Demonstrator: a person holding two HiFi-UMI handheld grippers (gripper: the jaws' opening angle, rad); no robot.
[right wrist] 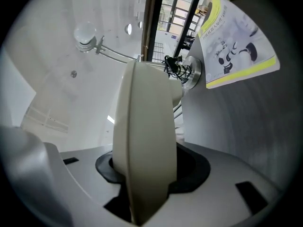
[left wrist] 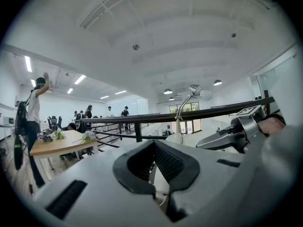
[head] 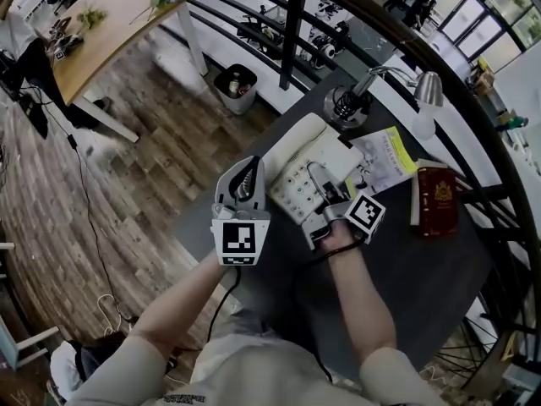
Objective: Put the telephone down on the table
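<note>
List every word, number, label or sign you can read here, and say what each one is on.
No text here can be read.
Yellow-edged booklet: printed lines and drawings, too small and blurred to read.
Telephone keypad: key marks too small to read.
Red book: gold emblem, no legible lettering.
Marker cubes: black-and-white patterns only, no letters.

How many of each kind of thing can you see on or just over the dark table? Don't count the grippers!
Telephone: 1
Desk lamp: 1
Yellow-edged booklet: 1
Red book: 1
Total: 4
</note>
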